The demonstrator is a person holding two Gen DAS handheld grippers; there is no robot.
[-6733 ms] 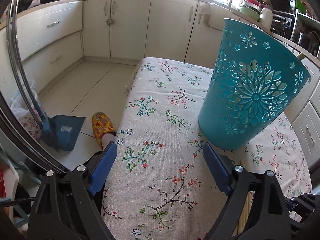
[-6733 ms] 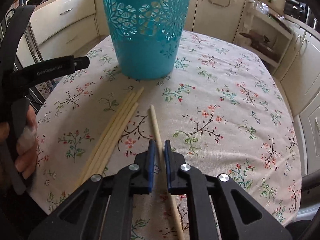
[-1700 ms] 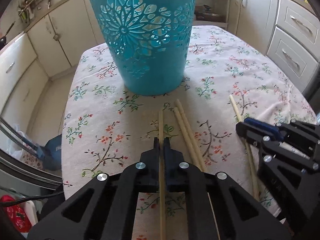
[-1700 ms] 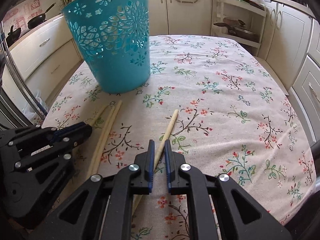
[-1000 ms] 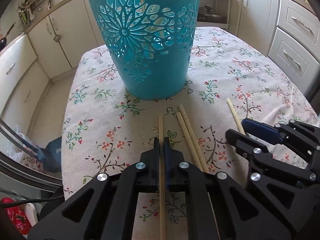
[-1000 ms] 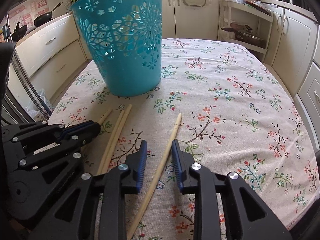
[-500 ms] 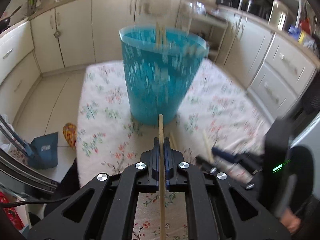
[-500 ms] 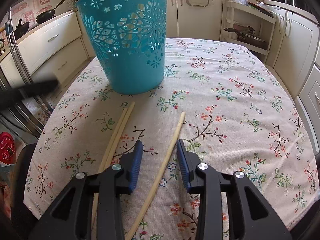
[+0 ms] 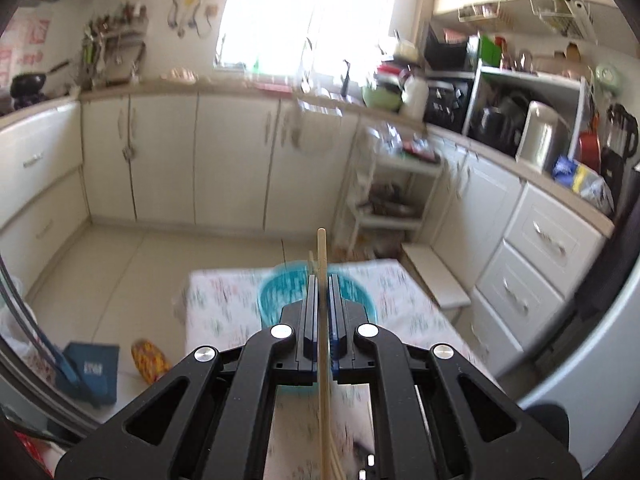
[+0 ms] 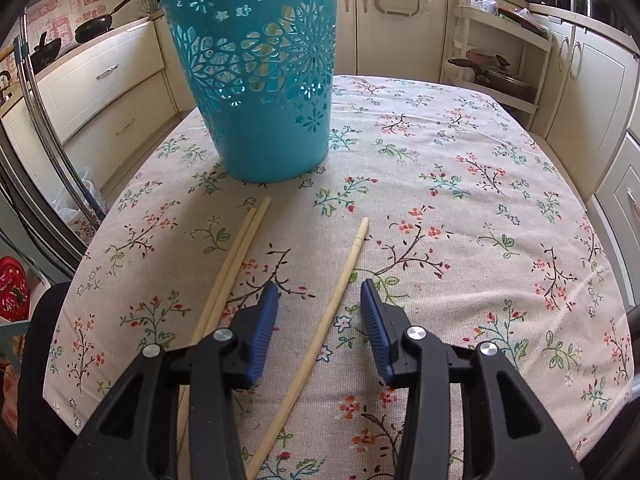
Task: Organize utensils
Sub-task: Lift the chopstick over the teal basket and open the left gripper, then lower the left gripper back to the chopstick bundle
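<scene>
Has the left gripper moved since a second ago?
Yes. The left gripper, shut on a chopstick, has risen: the teal basket now sits far below it.

My left gripper [image 9: 320, 312] is clamped tight on a chopstick [image 9: 322, 256], pointing slightly downward. My right gripper [image 10: 320, 320] points steeply down, its jaws opening, pads clear of anything.

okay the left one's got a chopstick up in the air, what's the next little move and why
Probably carry the left hand-held gripper forward over the teal perforated plastic basket and tip the pale wooden chopstick down into it. The jaws are shut on the chopstick and the basket's open mouth sits just below and ahead.
</scene>
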